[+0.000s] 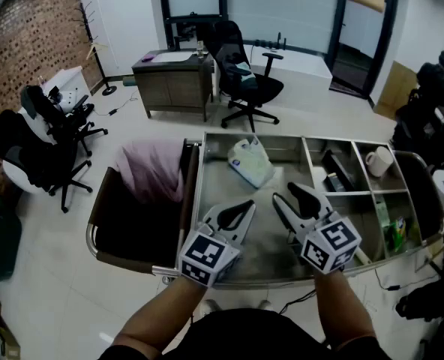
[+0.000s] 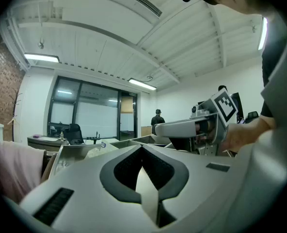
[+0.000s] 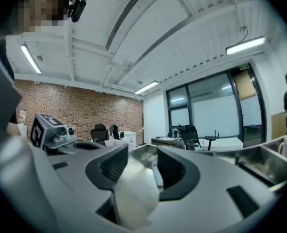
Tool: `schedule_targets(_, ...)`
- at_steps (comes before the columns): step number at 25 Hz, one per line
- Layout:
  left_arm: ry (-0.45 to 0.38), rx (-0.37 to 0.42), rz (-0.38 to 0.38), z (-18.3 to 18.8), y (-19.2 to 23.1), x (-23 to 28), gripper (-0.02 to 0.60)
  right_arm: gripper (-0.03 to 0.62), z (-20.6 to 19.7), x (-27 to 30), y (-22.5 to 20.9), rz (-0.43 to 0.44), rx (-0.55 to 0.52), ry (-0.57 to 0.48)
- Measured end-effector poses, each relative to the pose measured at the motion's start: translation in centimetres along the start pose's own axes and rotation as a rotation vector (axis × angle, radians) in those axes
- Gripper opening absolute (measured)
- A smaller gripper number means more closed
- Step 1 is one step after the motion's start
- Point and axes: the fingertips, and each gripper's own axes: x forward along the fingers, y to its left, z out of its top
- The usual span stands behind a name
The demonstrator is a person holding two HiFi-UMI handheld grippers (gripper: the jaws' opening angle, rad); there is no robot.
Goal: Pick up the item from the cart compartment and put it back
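Observation:
A white plastic pack (image 1: 250, 161) lies in the large compartment of the steel cart (image 1: 207, 201), toward its far side. My left gripper (image 1: 248, 204) hovers over the near part of that compartment with its jaw tips touching and nothing in them; in the left gripper view the left gripper (image 2: 142, 147) is shut too. My right gripper (image 1: 291, 193) hovers beside it, short of the pack, jaws apart. In the right gripper view the right gripper (image 3: 141, 152) is open and holds nothing, and the pack (image 3: 156, 171) shows through the gap, farther off.
Smaller compartments on the right hold a white mug (image 1: 378, 160), a black item (image 1: 334, 169) and a green packet (image 1: 395, 232). A pink cloth (image 1: 153, 169) lies in the brown bin at the cart's left. Office chairs (image 1: 244, 81), a desk (image 1: 173, 77) and a person (image 1: 432, 77) stand beyond.

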Motion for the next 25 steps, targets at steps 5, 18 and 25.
schedule_targets(5,0.003,0.0,0.0,-0.1,0.3,-0.2,0.0,0.246,1.5,2.1,-1.4,-0.018,-0.057,0.055)
schedule_targets(18,0.006,0.001,0.0,-0.1,0.3,-0.2,0.0,0.271,1.2,8.4,-5.6,-0.041,-0.108,0.232)
schedule_targets(25,0.002,-0.001,0.006,-0.1,0.3,-0.2,0.0,0.302,-0.6,11.8,-6.8,-0.034,-0.131,0.333)
